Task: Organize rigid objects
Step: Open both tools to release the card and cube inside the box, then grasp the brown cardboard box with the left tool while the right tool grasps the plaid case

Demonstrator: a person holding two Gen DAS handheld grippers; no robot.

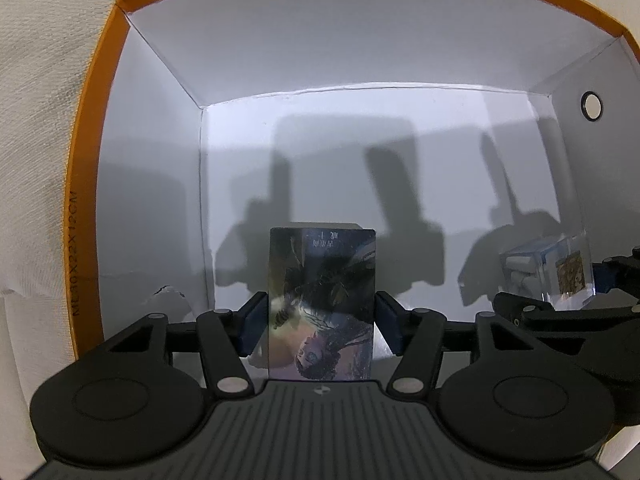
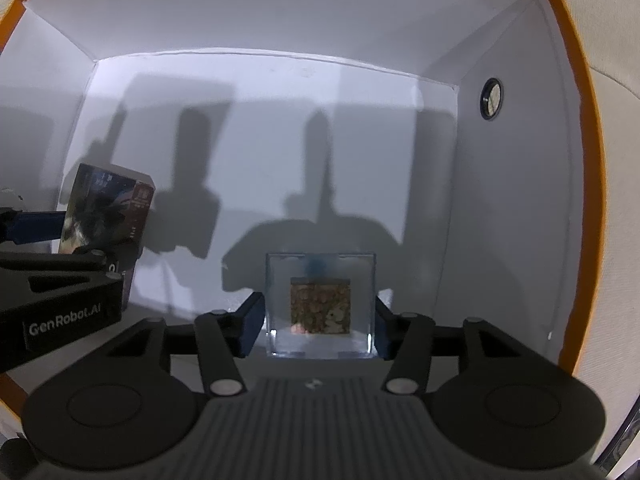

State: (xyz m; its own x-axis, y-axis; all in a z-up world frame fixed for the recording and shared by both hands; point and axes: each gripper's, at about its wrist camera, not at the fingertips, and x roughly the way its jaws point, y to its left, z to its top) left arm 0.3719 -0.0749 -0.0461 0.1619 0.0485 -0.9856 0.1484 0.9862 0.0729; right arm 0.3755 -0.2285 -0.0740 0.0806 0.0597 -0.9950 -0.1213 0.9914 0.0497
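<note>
Orange-rimmed box [image 1: 100, 128]: both grippers point down into its white interior. Left gripper [image 1: 320, 320] has its pads beside the printed card box [image 1: 322, 304]; right gripper [image 2: 320, 312] flanks the clear cube [image 2: 320, 300], fingers slightly apart. Each item should be released only once seated on the floor, then the hands lifted straight up.

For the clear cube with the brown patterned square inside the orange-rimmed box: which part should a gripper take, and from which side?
Take the clear cube by its two flat, parallel side faces, coming straight down from above. The box walls block a sideways approach, and the open top leaves room. The right gripper already brackets those faces this way.
</note>
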